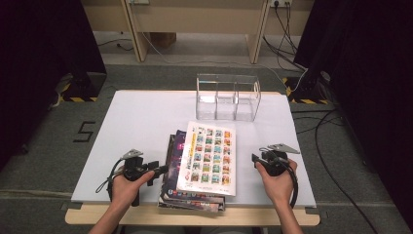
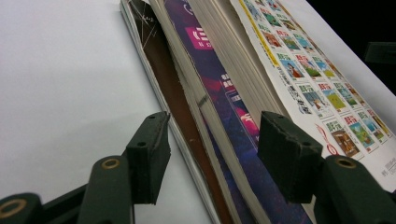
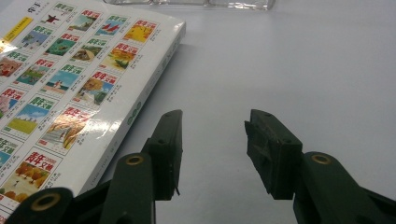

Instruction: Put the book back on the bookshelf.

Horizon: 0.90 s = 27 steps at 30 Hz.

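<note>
Books (image 1: 199, 168) lie stacked near the front edge of the white counter (image 1: 136, 122). Left gripper (image 1: 157, 171), jaws spread, straddles the stack's left edge; right gripper (image 1: 257, 160), jaws released, hovers just right of it.

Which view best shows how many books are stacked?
The left gripper view: the stacked books show their edges, at least three layers. The high view shows the stack from above, lower covers peeking out. The right gripper view shows the top book.

Left tool (image 2: 212, 149) jaws spread; right tool (image 3: 212, 149) jaws spread.
</note>
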Each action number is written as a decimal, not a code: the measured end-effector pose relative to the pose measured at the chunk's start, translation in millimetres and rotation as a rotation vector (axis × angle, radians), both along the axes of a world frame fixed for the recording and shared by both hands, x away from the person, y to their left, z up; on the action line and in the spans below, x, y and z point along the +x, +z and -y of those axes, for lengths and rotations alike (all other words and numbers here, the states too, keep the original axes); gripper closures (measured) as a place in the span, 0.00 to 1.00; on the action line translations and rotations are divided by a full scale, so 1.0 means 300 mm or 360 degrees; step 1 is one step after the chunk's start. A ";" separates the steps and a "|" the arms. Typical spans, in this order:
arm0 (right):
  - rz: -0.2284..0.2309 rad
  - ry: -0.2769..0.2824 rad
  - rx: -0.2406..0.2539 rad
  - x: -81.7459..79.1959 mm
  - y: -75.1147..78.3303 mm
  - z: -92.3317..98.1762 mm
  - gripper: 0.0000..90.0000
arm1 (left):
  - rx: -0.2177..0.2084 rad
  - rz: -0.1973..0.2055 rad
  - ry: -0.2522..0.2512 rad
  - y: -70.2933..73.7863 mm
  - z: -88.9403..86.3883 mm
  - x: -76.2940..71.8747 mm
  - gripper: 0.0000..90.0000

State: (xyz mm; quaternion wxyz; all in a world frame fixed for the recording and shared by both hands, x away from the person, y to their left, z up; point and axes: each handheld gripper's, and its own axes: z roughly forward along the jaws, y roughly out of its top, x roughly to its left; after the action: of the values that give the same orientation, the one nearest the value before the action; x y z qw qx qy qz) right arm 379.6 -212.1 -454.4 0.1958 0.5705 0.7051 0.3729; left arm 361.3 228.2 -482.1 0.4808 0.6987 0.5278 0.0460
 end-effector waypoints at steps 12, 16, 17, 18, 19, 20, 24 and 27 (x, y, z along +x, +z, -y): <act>-0.0058 0.0069 0.0032 0.030 0.011 -0.034 0.60 | 0.0008 -0.0022 -0.0045 0.036 0.067 0.064 0.48; -0.0101 0.0117 0.0076 0.041 0.016 -0.064 0.61 | 0.0002 -0.0027 -0.0079 0.063 0.108 0.096 0.48; -0.0101 0.0117 0.0076 0.041 0.016 -0.064 0.61 | 0.0002 -0.0027 -0.0079 0.063 0.108 0.096 0.48; -0.0109 0.0134 0.0077 0.044 0.017 -0.073 0.61 | 0.0012 -0.0026 -0.0089 0.069 0.116 0.104 0.48; -0.0114 0.0144 0.0080 0.046 0.018 -0.083 0.61 | 0.0020 -0.0028 -0.0095 0.076 0.129 0.111 0.48; -0.0123 0.0156 0.0080 0.051 0.019 -0.094 0.61 | 0.0020 -0.0025 -0.0104 0.079 0.139 0.119 0.48; -0.0167 0.0206 0.0114 0.075 0.020 -0.119 0.61 | 0.0066 -0.0052 -0.0117 0.083 0.168 0.149 0.48; -0.0187 0.0222 0.0127 0.087 0.018 -0.130 0.60 | 0.0078 -0.0088 -0.0132 0.079 0.194 0.179 0.48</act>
State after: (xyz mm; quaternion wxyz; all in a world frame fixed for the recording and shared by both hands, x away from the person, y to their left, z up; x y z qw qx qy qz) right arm 405.7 -173.1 -448.9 0.1049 0.5483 0.7379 0.3793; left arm 414.9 169.9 -458.5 0.4503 0.7326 0.5101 0.0195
